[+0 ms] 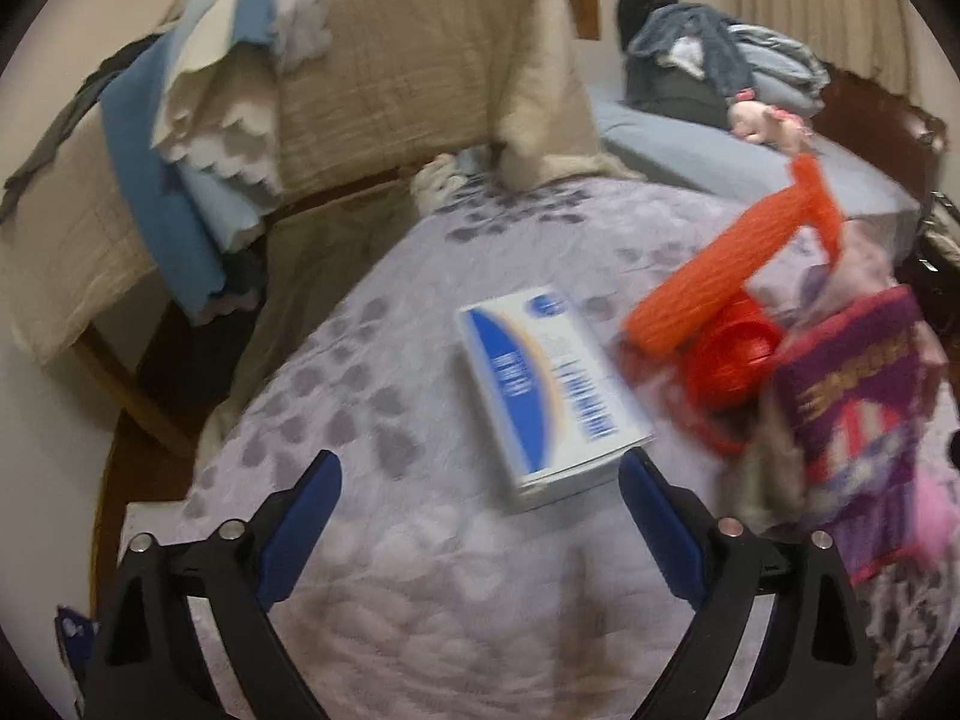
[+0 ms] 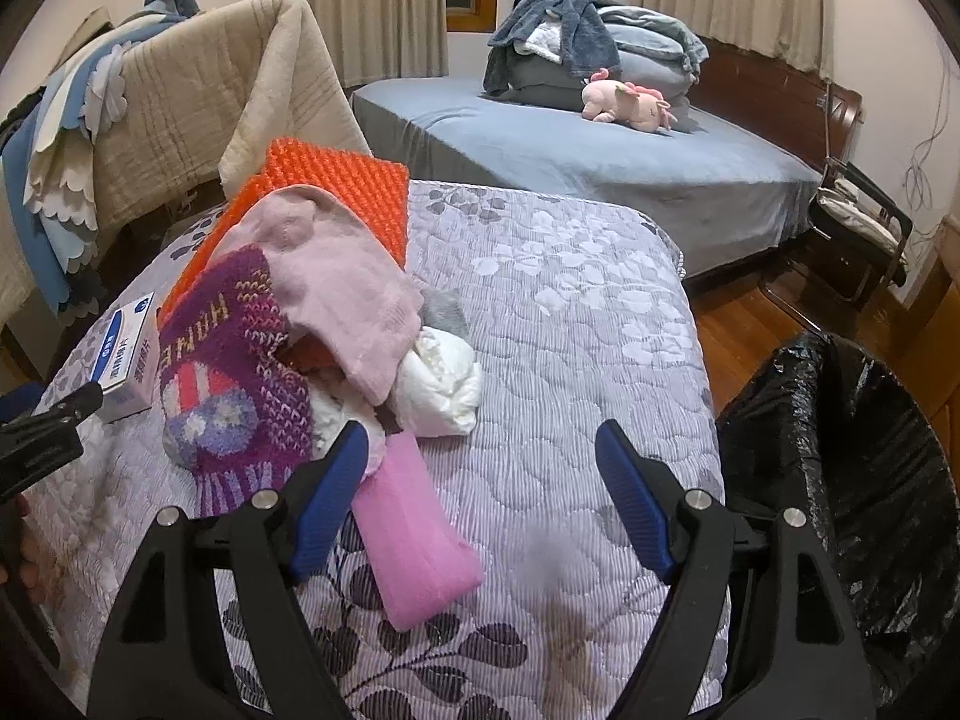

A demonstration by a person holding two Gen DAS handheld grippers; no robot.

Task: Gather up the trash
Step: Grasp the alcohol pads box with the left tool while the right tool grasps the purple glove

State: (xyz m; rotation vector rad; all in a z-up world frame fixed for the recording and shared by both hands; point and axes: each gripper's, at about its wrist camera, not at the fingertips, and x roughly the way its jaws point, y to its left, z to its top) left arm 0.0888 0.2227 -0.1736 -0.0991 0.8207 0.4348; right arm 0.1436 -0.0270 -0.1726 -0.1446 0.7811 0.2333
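Evidently both grippers are spread wide and empty; the left gripper (image 1: 480, 492) should straddle the blue-and-white box (image 1: 549, 399) lying on the quilt (image 2: 570, 300) squarely across its narrow width, then carry it to the black bin (image 2: 852, 480).

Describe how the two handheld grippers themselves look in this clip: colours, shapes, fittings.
Both match: the left gripper and right gripper have black plastic frames with triangular cut-outs, round silver bolts at the joints, and two ribbed blue finger pads. No cables, markings or sleeves visible.
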